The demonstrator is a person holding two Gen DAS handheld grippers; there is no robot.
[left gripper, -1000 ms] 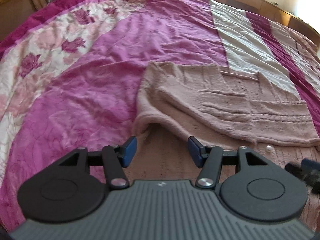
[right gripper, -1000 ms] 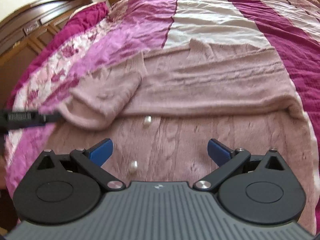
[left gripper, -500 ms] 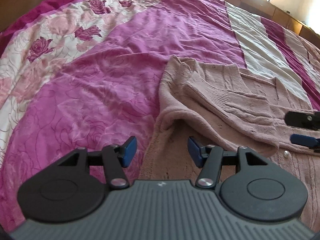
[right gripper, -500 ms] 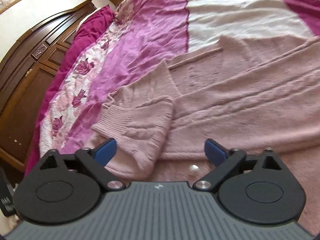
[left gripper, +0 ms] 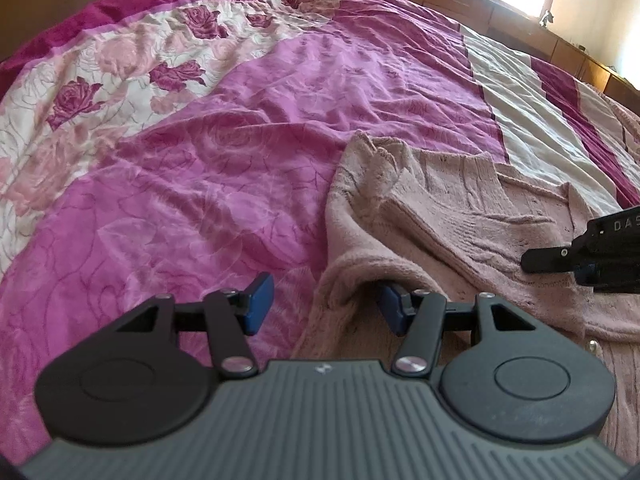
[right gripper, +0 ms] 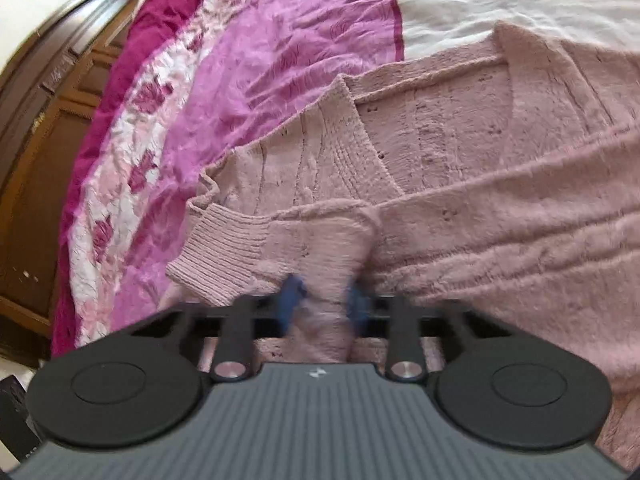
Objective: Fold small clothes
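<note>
A pale pink knitted cardigan (left gripper: 448, 216) lies on a magenta bedspread (left gripper: 224, 152). One sleeve is folded across its body, with a ribbed cuff (right gripper: 224, 256). My left gripper (left gripper: 324, 306) is open at the cardigan's folded left edge; its right finger sits under the fold, its left finger over the bedspread. My right gripper (right gripper: 324, 300) is closed on the folded sleeve (right gripper: 320, 256) just behind the cuff. The right gripper also shows at the right edge of the left wrist view (left gripper: 592, 252).
The bedspread has a rose-patterned band (left gripper: 80, 92) on the left and a cream stripe (left gripper: 532, 120) on the right. A dark wooden headboard (right gripper: 44, 128) stands at the left of the right wrist view. Wooden furniture (left gripper: 480, 4) runs along the far side.
My right gripper has moved forward onto the sleeve and closed on it. My left gripper has moved in, and its right finger has slid under the cardigan's folded edge.
</note>
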